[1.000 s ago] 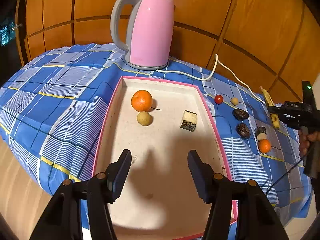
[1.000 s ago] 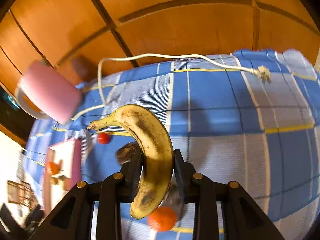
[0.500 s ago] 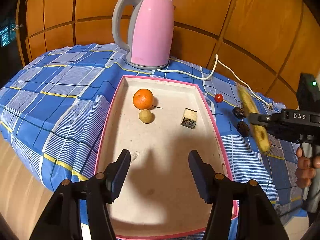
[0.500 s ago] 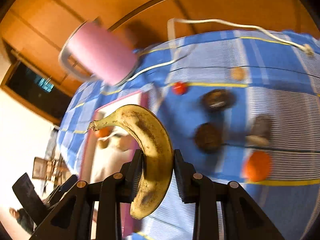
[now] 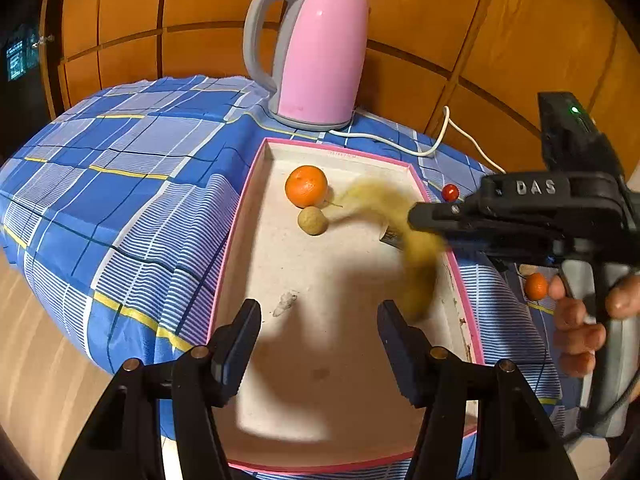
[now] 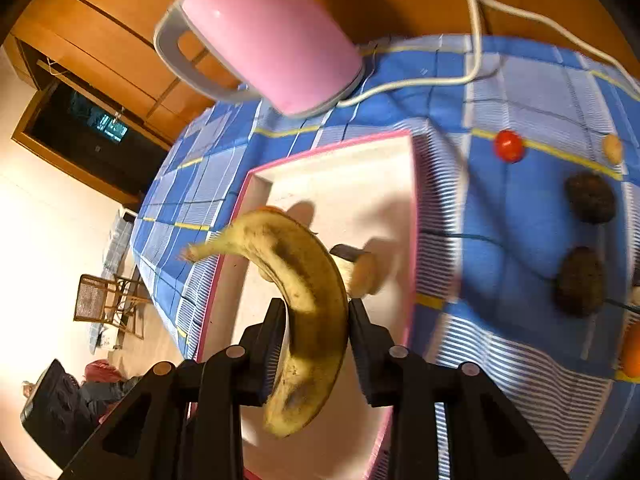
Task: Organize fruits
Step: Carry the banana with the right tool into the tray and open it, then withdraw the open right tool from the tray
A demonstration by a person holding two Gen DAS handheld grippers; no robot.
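Banana over the pink-rimmed tray

The right gripper [image 6: 316,320] clenches a spotted banana [image 6: 304,296] between its 2 fingers above the tray [image 5: 236,220], which holds an orange [image 5: 306,186] and a small tan fruit [image 5: 313,220]. The left gripper [image 5: 318,344] hovers released over the tray's near end.

Black hand-held gripper [image 5: 420,216] w/ white "DAS" lettering, green LED, bare-skinned hand [image 5: 588,328].

Warm indoor light; hard shadows fall in the tray [image 5: 256,184] ahead of the left gripper [image 5: 318,344]; banana [image 5: 416,252] motion-blurred; fisheye edges bend.
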